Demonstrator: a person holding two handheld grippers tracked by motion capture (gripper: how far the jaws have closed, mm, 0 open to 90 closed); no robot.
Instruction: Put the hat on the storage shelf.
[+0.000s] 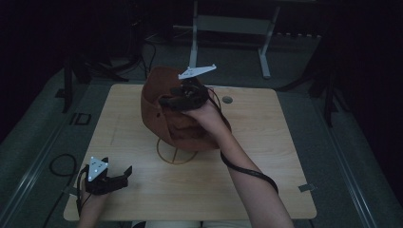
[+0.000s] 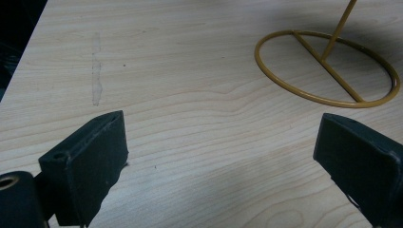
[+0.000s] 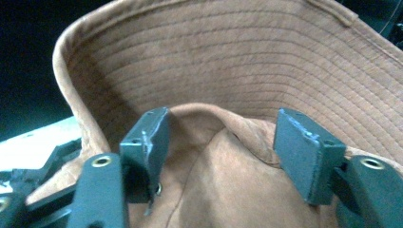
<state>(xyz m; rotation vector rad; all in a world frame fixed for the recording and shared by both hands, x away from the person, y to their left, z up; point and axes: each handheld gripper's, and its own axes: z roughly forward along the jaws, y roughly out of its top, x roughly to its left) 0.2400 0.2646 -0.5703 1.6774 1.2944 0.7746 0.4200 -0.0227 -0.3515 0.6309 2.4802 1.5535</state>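
Two grippers work at a pale wooden desk (image 1: 266,156) in the high view. A brown bucket hat (image 1: 164,111) sits on a yellow wire stand (image 1: 175,153) at the middle of the desk, and the right gripper (image 1: 183,97) is at its top, brim folded up beside it. The left gripper (image 1: 110,179) rests near the desk's front left corner, jaws apart, well away from the hat

From the left gripper view, its jaws stand wide over bare wood, the stand's ring base (image 2: 328,69) ahead to the right

From the right gripper view, the jaws are apart with a fold of the hat's crown (image 3: 214,142) between them, unpinched; the stitched brim (image 3: 237,57) rises behind
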